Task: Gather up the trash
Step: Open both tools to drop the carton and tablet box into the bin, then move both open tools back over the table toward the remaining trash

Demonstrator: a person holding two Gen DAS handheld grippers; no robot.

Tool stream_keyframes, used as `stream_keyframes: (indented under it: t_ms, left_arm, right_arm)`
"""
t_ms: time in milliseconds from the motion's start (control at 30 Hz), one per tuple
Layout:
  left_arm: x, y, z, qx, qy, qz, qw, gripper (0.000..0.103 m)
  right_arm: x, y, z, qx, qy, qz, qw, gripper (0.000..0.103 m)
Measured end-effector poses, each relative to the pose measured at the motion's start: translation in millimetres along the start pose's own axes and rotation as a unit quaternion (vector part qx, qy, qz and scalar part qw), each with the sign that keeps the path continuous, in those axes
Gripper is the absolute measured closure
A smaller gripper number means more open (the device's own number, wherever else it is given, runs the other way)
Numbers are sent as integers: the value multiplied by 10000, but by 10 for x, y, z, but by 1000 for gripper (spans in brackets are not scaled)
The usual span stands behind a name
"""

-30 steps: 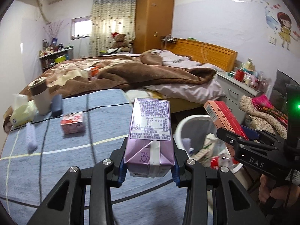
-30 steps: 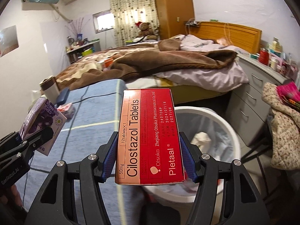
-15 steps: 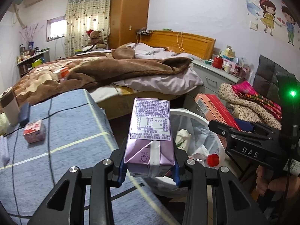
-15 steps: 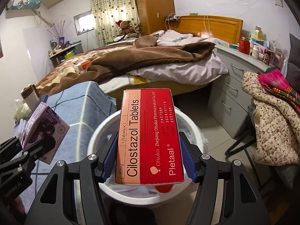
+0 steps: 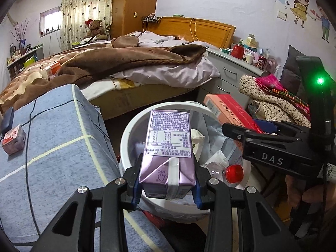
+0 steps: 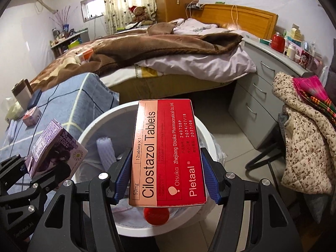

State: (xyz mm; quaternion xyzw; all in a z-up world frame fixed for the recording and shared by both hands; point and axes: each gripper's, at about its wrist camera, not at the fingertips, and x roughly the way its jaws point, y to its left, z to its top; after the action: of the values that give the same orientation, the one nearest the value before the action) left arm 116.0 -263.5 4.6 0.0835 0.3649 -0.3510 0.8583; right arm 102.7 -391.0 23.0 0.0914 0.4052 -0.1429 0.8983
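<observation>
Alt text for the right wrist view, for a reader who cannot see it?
The right tongs grip a red Cilostazol tablet box above a white trash bin holding rubbish. At left, the left tongs hold a purple carton; an unmade bed lies behind.

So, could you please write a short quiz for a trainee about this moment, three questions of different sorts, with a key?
1. True or false: the left gripper is shut on the purple drink carton.
2. Multiple choice: what does the right gripper hold? A) a bottle B) the red tablet box C) a tissue pack
3. Short answer: what stands below both held things?

Key
1. True: its blue pads press the carton's sides.
2. B.
3. The white trash bin, already holding a bottle with a red cap and crumpled paper.
</observation>
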Motion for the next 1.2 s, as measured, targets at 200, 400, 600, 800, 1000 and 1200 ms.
stream_keyframes:
  t_ms: [200,400,600,800,1000,1200]
  left_arm:
    - [28,-5,-1,-56,11,-37,10000,43]
    - [-17,24,15,-96,-45,-44,9999,43]
    - [-107,56,16,-97,-131,38,9999,43]
    - [-217,128,2,-125,-211,130,9996,43]
    - [-360,262,-34,-216,-331,239,9989,43]
    - [-506,452,-86,-362,-436,431,9975,43]
  right_arm:
    - [15,-13,-12,13,39,-32,10000,39]
    - [-32,3,18,48,-96,9,9999,30]
    - [-78,29,19,67,-184,-18,9998,30]
    - [-128,83,18,101,-270,4,9996,30]
    - [-177,178,13,109,-359,103,9992,30]
    - [-190,356,23,8,-498,285,9984,30]
